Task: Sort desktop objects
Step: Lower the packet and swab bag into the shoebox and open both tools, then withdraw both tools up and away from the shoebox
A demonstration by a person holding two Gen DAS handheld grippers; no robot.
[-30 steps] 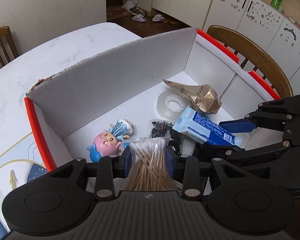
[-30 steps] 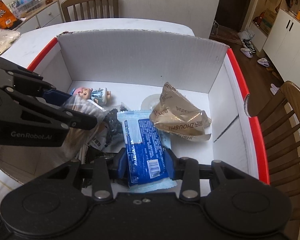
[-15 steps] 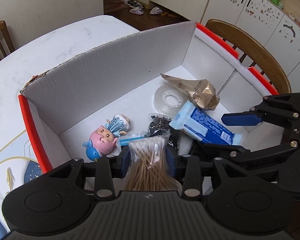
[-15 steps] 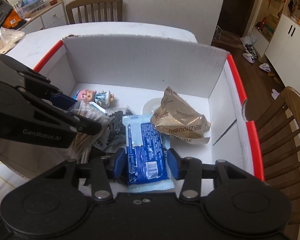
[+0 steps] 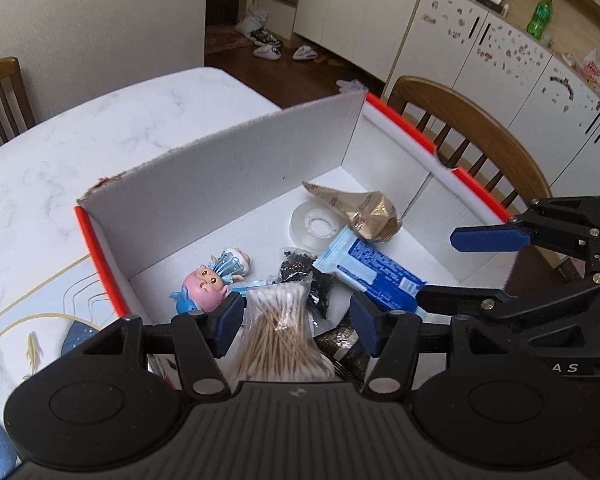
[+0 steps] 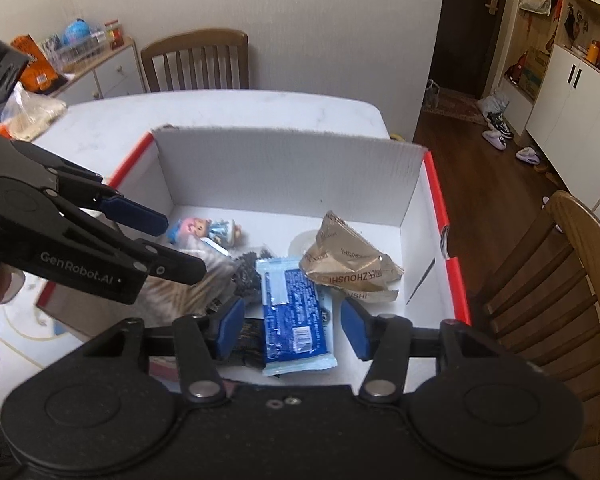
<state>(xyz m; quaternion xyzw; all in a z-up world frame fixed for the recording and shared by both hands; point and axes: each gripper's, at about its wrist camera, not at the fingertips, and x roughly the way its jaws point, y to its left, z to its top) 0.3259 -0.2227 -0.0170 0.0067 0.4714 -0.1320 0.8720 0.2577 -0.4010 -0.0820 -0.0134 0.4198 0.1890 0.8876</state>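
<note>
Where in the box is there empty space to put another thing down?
Bare floor runs along the back wall of the box, behind the doll and the tape roll. More lies by the right wall, beside the gold wrapper. The near middle is crowded: cotton swabs, blue packet, black bits.

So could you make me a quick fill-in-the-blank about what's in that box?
1. The box's side rims are coloured ____.
2. The roll of clear tape lies partly under the ____ snack wrapper.
3. Both tongs, left and right, have their jaws ____.
4. The cotton swabs are inside a clear ____.

Missing: red; gold; open; bag
</note>
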